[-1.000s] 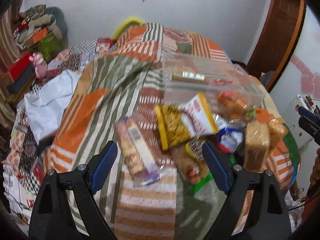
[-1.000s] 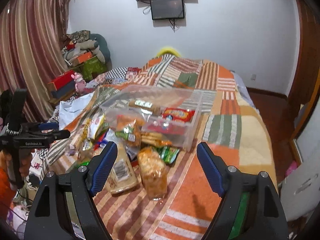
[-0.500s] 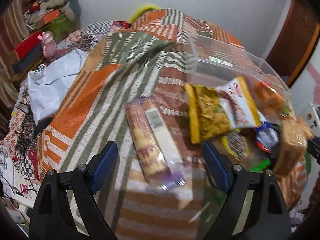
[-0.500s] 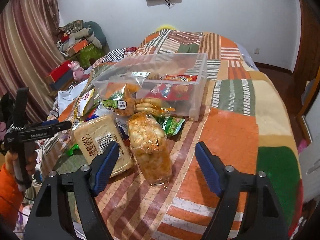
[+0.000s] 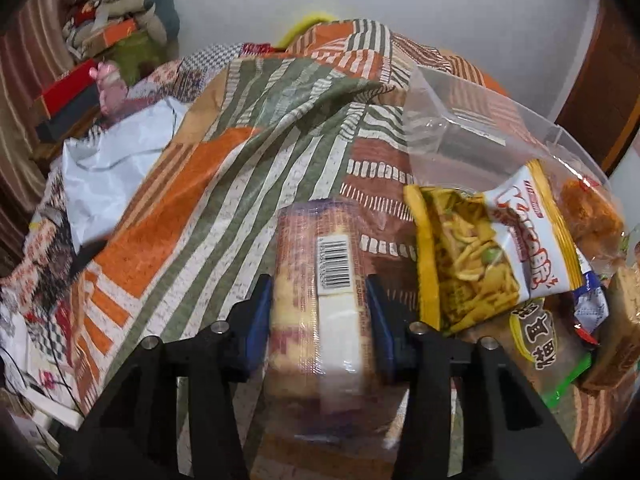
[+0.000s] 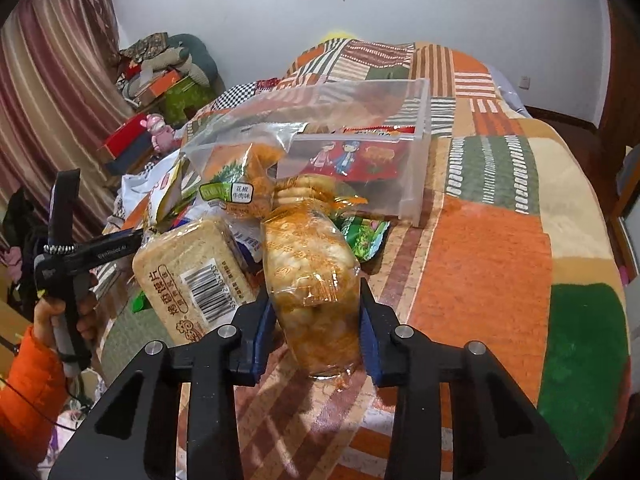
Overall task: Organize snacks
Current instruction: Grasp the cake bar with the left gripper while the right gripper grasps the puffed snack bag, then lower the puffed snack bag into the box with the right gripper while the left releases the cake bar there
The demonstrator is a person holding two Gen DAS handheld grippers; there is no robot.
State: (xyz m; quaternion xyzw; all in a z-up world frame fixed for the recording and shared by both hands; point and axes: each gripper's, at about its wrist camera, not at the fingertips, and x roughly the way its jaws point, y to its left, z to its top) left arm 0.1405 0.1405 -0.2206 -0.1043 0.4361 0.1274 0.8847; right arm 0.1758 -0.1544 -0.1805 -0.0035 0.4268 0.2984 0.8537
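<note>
A long clear pack of biscuits with a barcode label [image 5: 332,264] lies on the striped bedspread. My left gripper [image 5: 320,312] is closing on it, and both blue pads press its sides. A clear pack of golden puffed snacks [image 6: 308,256] stands between the pads of my right gripper [image 6: 316,320], which is shut tight on it. Behind the pile stands a clear plastic bin [image 6: 416,152] with red packets inside. A yellow-and-white chips bag [image 5: 500,248] leans beside the biscuits. A toast-slice pack [image 6: 192,276] lies left of the puffed snacks.
More snack bags are heaped between both grippers and the bin. A white plastic bag [image 5: 108,172] lies at the bed's left edge. Boxes and folded clothes [image 6: 160,76] are stacked by the curtain. A hand in an orange sleeve [image 6: 44,312] holds the left tool.
Both grippers came down onto the bed and their jaws closed. The left one took hold of the biscuit pack, the right one the puffed-snack pack.
</note>
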